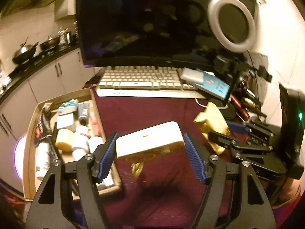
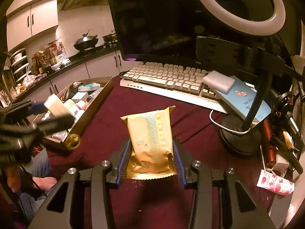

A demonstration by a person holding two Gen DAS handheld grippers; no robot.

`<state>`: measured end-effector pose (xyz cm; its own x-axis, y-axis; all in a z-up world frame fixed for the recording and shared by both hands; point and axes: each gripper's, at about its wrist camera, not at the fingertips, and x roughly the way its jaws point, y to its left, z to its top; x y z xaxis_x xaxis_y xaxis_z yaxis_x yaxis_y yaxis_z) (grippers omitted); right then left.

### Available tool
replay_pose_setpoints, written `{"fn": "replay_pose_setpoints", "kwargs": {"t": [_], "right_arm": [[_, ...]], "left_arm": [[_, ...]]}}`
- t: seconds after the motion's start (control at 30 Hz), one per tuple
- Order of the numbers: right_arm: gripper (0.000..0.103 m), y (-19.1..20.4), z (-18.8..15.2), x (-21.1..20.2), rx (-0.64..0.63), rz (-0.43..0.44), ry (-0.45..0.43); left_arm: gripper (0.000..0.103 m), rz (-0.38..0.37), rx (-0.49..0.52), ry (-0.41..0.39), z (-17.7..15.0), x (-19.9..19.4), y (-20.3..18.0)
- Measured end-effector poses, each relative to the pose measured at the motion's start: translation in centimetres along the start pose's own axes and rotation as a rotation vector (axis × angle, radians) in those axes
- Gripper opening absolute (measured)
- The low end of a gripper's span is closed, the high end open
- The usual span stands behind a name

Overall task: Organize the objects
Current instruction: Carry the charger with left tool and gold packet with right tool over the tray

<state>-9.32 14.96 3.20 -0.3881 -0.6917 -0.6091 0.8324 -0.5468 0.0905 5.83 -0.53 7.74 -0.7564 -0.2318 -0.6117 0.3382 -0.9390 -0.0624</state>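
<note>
My left gripper [image 1: 150,148] is shut on a flat white case [image 1: 149,139] with a gold ring charm [image 1: 137,168] hanging under it, held above the maroon cloth [image 1: 144,110] beside the cardboard tray [image 1: 30,133]. In the right wrist view the case [image 2: 55,105] and charm [image 2: 72,142] hover at the tray's near corner. My right gripper [image 2: 151,156] is shut on a gold foil packet [image 2: 150,133], held upright over the cloth. The packet also shows in the left wrist view [image 1: 211,124].
The tray [image 2: 95,103] holds several tubes, bottles and boxes. A keyboard [image 2: 167,80], monitor [image 2: 152,19], ring light [image 2: 240,5] on a stand, a blue book [image 2: 246,97] with a white box [image 2: 218,83] stand behind. A heart-patterned tube [image 2: 276,184] and pens lie right.
</note>
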Motion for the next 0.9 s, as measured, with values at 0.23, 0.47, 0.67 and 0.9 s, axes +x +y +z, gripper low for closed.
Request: {"fn": "replay_pose_setpoints", "kwargs": {"t": [0.23, 0.47, 0.67, 0.9], "right_arm": [[0.043, 0.2, -0.3, 0.2, 0.003, 0.014, 0.008], [0.043, 0.6, -0.5, 0.4, -0.003, 0.033, 0.015], [0.043, 0.6, -0.4, 0.4, 0.001, 0.04, 0.016], [0.043, 0.7, -0.5, 0.4, 0.002, 0.044, 0.02]], "left_arm": [[0.07, 0.028, -0.097, -0.017, 1.1, -1.6, 4.6], [0.07, 0.126, -0.203, -0.033, 2.3, -4.5, 11.5], [0.07, 0.198, -0.309, 0.044, 0.5, -2.5, 18.0], [0.07, 0.149, -0.419, 0.123, -2.7, 0.9, 21.6]]}}
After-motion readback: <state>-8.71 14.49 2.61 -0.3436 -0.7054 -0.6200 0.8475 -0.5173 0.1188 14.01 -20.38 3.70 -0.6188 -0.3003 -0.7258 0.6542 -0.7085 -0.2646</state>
